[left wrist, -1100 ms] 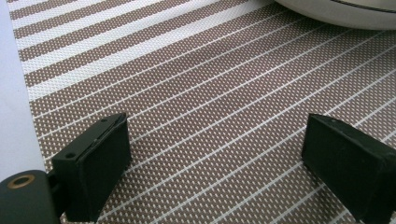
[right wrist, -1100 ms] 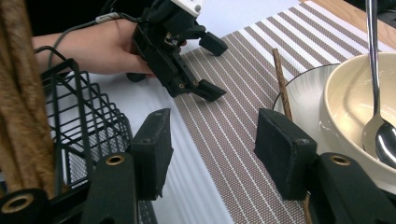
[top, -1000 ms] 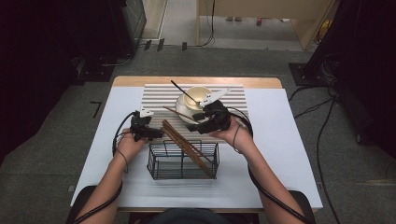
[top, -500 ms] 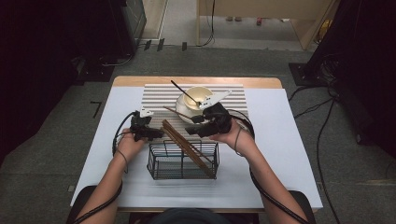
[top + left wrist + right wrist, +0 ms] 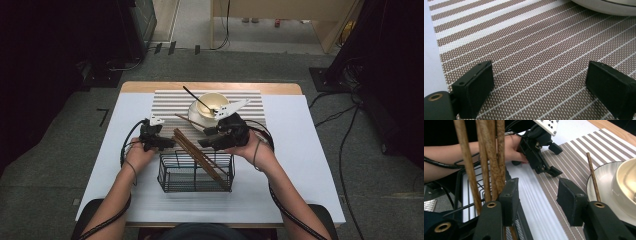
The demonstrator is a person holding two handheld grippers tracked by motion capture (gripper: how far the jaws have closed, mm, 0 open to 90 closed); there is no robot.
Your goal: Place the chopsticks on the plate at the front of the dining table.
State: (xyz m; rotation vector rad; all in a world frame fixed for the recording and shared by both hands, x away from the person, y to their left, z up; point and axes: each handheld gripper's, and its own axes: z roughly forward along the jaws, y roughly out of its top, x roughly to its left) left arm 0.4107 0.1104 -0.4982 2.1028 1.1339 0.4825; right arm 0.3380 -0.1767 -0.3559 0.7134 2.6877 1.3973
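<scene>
Several brown chopsticks (image 5: 197,155) lean in a black wire basket (image 5: 195,187) at the table's near middle. My right gripper (image 5: 206,141) hovers just right of their upper ends. In the right gripper view the chopsticks (image 5: 484,157) stand beside the left jaw, outside the gap. The right gripper (image 5: 537,195) is open; its jaws have just been closing, with nothing between them. My left gripper (image 5: 169,144) rests left of the chopsticks, open over the striped mat (image 5: 531,50), with an empty gap (image 5: 539,80). It also appears farther off as the left gripper (image 5: 555,160).
A cream bowl (image 5: 220,100) with a black spoon (image 5: 192,95) sits on a white plate (image 5: 604,182) at the back of the mat. One loose chopstick (image 5: 187,120) rests on the plate's edge. The basket (image 5: 469,185) rises close to my right jaw.
The right gripper has shifted slightly beside the chopsticks' upper ends. The left gripper has stayed where it was.
</scene>
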